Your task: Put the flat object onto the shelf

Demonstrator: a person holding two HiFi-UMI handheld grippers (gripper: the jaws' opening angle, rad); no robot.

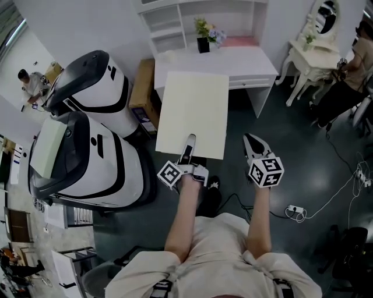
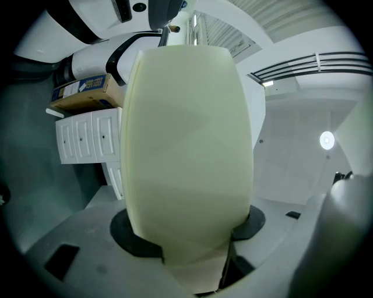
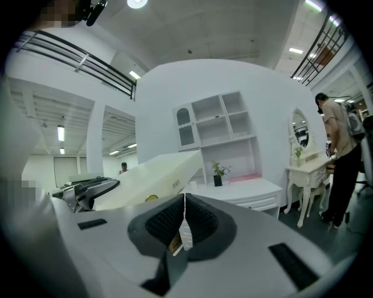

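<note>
The flat object is a large cream board [image 1: 192,113], held out level over the dark floor and reaching toward the white desk [image 1: 245,61]. My left gripper [image 1: 187,145] is shut on the board's near edge. In the left gripper view the board [image 2: 186,145] fills the middle and rises from between the jaws of the left gripper [image 2: 189,233]. My right gripper [image 1: 252,142] hovers to the right of the board, apart from it, with its jaws together and nothing held. From the right gripper [image 3: 184,224] I see the board [image 3: 145,177] on the left. The white shelf unit [image 1: 201,14] [image 3: 218,125] stands behind the desk.
A small potted plant [image 1: 203,35] stands at the back of the desk. Two big white-and-black machines [image 1: 87,145] and a cardboard box [image 1: 143,93] crowd the left. A white dressing table [image 1: 315,55] and a person [image 1: 355,64] are at the right. A power strip with cables [image 1: 294,210] lies on the floor.
</note>
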